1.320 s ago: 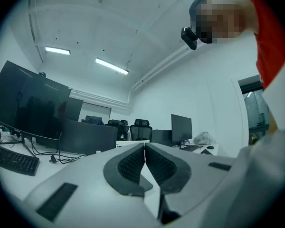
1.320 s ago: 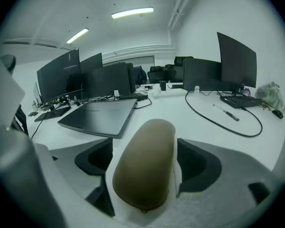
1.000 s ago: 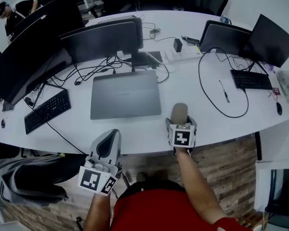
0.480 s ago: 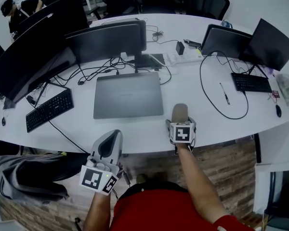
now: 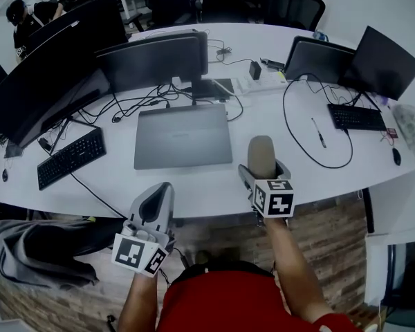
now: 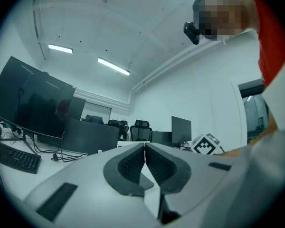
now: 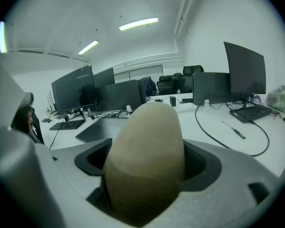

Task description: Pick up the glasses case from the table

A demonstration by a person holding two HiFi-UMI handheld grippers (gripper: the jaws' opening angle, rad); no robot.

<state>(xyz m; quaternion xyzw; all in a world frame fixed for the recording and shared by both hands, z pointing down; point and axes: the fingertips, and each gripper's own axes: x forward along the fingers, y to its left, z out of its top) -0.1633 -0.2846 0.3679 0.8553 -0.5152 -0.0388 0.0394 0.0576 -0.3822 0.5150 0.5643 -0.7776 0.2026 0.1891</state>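
The glasses case [image 7: 145, 160] looks like tan felt, matt and slightly fuzzy. The left tool [image 6: 145, 148] has a smooth matt grey plastic shell and dark ribbed rubbery pads [image 6: 129, 165]. The white surface [image 5: 214, 185] is smooth with a faint sheen. The laptop [image 5: 183, 135] looks like matt grey metal. The floor [image 5: 332, 227] is rough-grained wood planks.

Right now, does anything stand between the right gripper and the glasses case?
Nothing visible does. The glasses case sits gripped between the jaws of the right gripper, which have just been closing on it.
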